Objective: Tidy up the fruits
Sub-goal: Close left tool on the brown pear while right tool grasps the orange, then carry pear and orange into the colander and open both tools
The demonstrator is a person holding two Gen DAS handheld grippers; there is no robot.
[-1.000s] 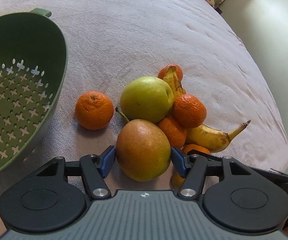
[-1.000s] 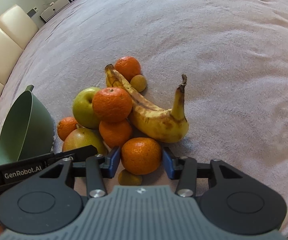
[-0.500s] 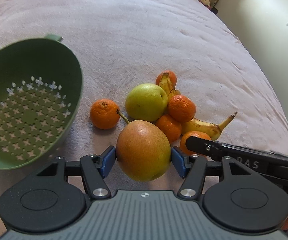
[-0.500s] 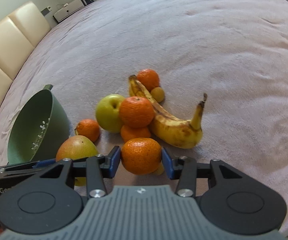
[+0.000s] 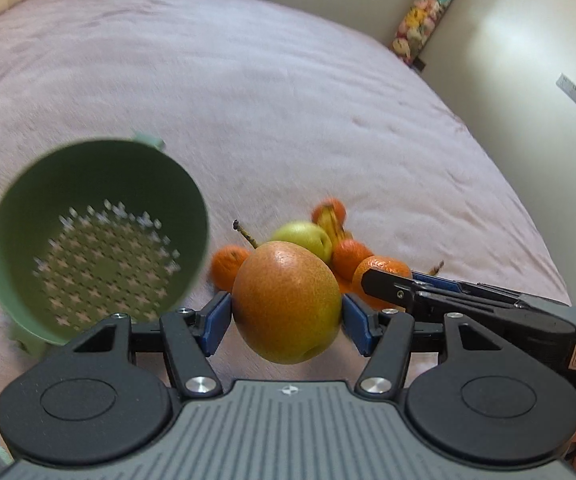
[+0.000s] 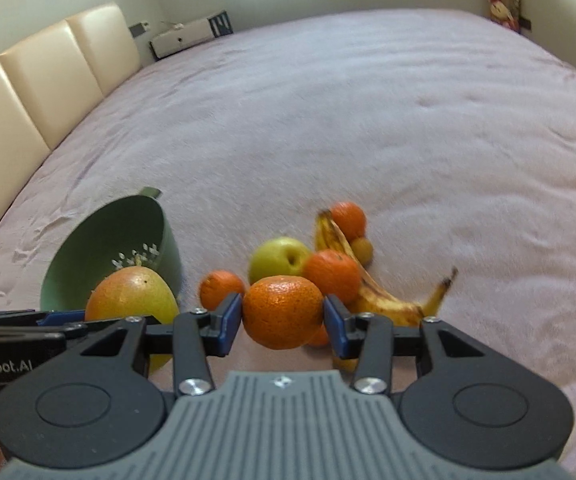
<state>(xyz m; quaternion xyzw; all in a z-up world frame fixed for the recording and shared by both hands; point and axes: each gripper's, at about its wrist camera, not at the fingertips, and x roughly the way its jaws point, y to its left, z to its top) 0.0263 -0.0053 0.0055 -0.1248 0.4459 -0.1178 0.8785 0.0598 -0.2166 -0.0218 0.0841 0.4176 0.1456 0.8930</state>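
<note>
My left gripper (image 5: 286, 314) is shut on a large orange-yellow pear (image 5: 286, 300), held in the air above the bedspread. The same pear (image 6: 132, 294) shows at the left of the right wrist view. My right gripper (image 6: 283, 318) is shut on a mandarin (image 6: 282, 310), also lifted. The green colander (image 5: 96, 240) sits to the left, empty; it appears again as colander (image 6: 108, 248). Below lies the fruit pile: a green apple (image 6: 280, 260), a spotted banana (image 6: 367, 292) and several mandarins (image 6: 333, 274).
Everything rests on a wide pinkish bedspread (image 6: 367, 120). A cream padded headboard (image 6: 28, 92) runs along the left. A stuffed toy (image 5: 427, 12) leans against the wall at the far corner. The bed's right edge (image 5: 527, 200) drops off close to the pile.
Both grippers rose off the bedspread with their fruit, the pear and the mandarin. The pile and colander now look smaller and farther below, and more of the room shows.
</note>
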